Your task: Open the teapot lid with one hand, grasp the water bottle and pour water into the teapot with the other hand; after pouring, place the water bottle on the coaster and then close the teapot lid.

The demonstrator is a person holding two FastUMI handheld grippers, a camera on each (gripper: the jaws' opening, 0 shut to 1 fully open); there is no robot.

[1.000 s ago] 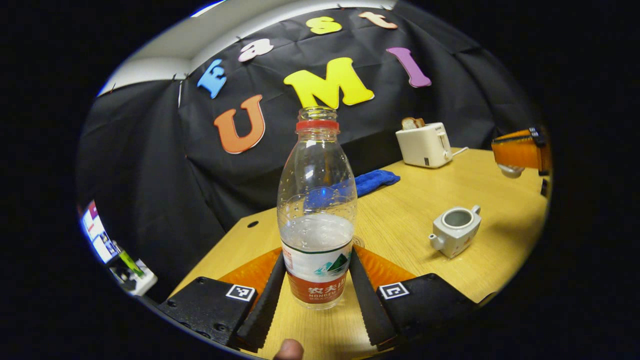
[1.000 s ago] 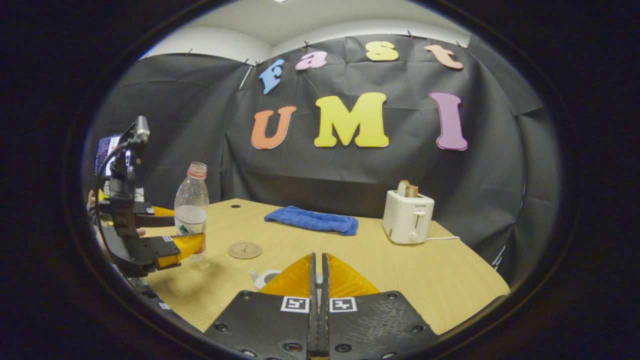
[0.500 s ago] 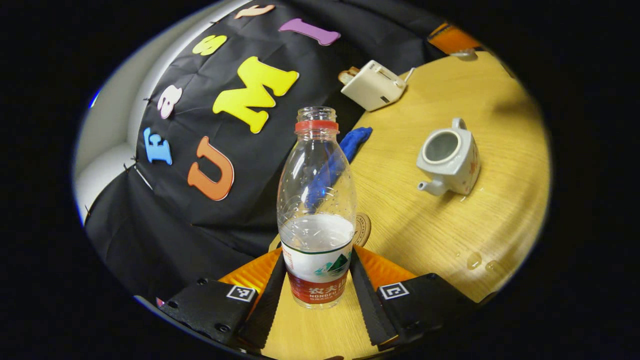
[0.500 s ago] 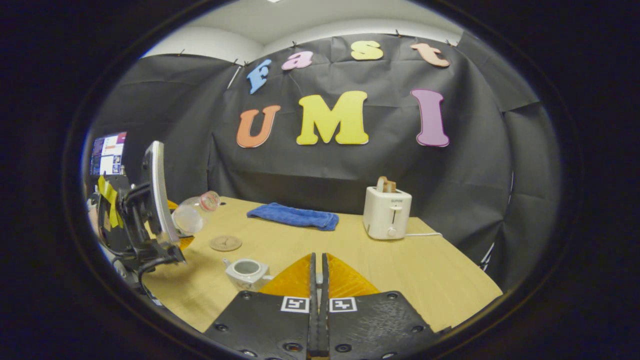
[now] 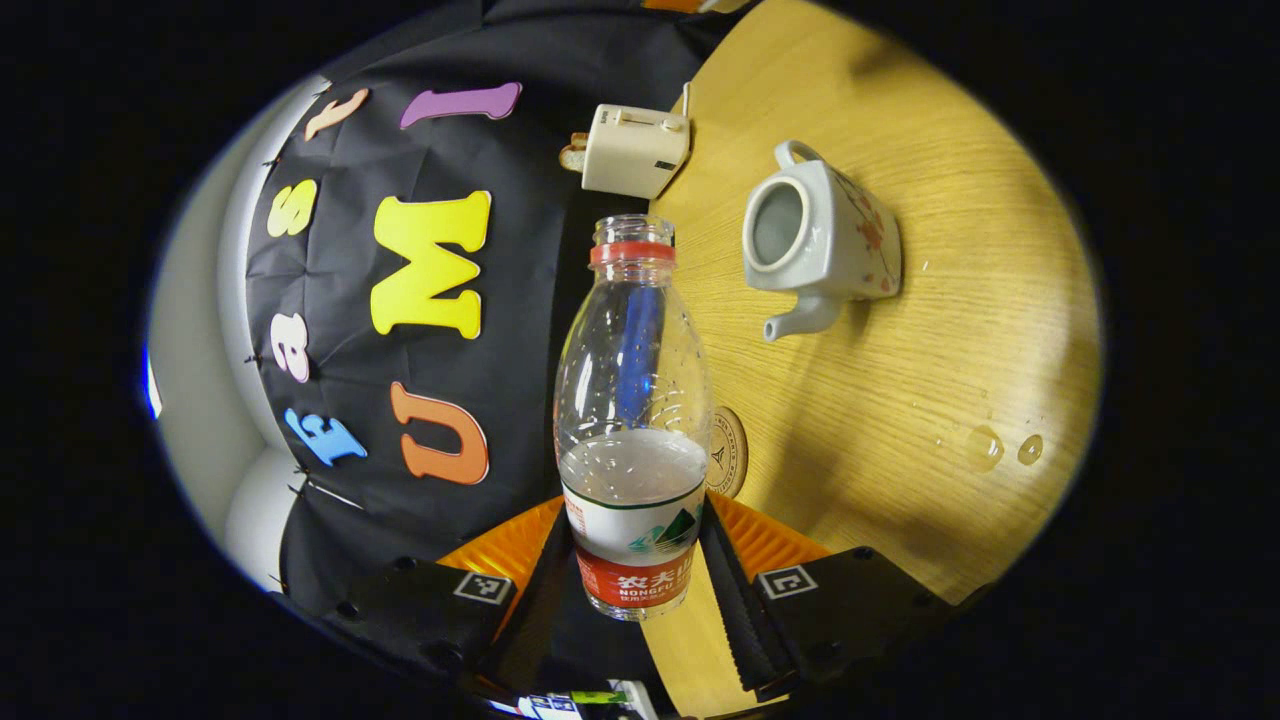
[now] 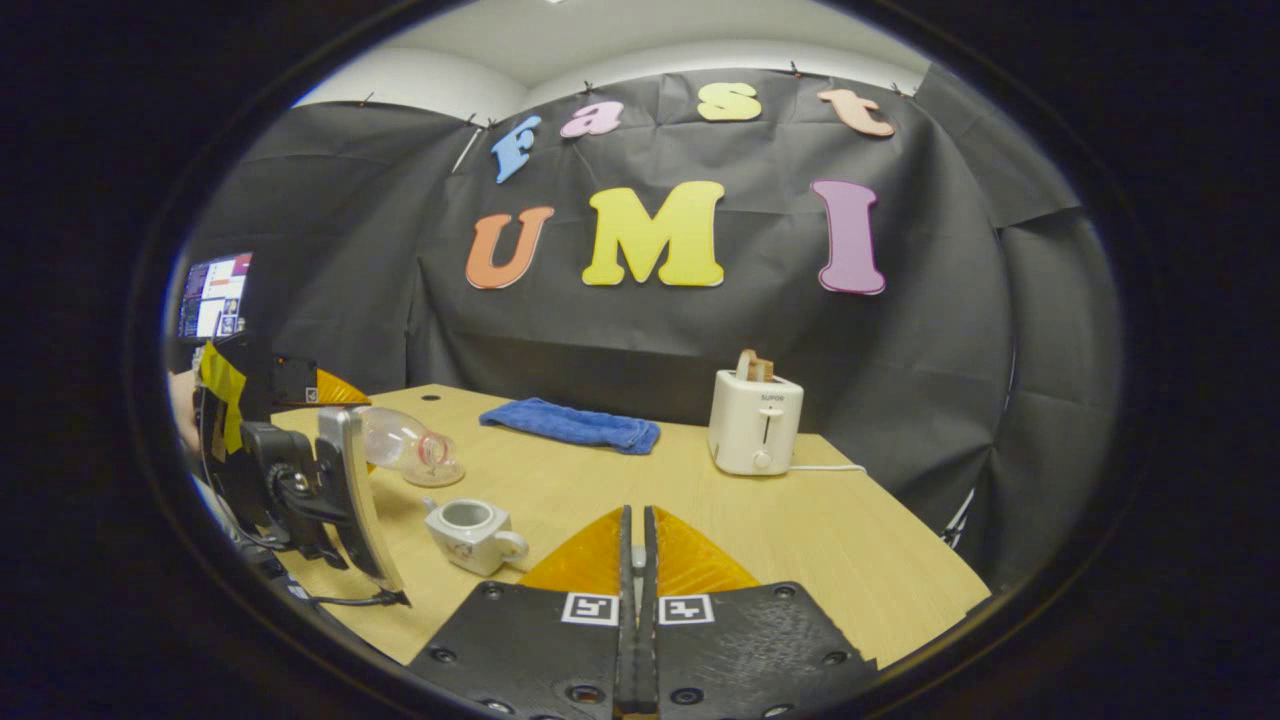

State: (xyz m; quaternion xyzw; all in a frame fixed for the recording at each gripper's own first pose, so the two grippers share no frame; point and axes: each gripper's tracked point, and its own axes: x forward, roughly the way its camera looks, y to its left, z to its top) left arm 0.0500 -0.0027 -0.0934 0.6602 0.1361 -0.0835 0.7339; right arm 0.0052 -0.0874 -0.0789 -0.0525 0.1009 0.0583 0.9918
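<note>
The water bottle (image 5: 633, 420) is uncapped, with a red ring at its neck, clear sides, and a white and red label low on its body. In the right gripper view it lies tipped on its side (image 6: 405, 447), mouth toward the teapot (image 6: 470, 533) and above the table. What looks like a little water shows pale at its label end in the left gripper view. The left gripper (image 5: 633, 590) pinches the bottle, one finger pressed to each side of the label. The teapot (image 5: 818, 240) is white with a small red pattern, a spout and a loop handle; its round mouth stands open and uncovered, and whether any water lies inside cannot be told. The bottle's mouth is near the teapot's opening but apart from it. The round coaster (image 5: 727, 452) lies flat on the table just behind the bottle. The right gripper (image 6: 635, 560) has its fingers pressed together; whether anything sits between them cannot be told. The wooden table (image 6: 820, 540) carries a few water drops (image 5: 985, 447) beside the teapot, a folded blue towel (image 6: 570, 424) near the back edge, and a white toaster (image 6: 754, 424) with bread standing in its slot. Black cloth walls the booth, and a lit screen (image 6: 213, 297) glows at the far left.
</note>
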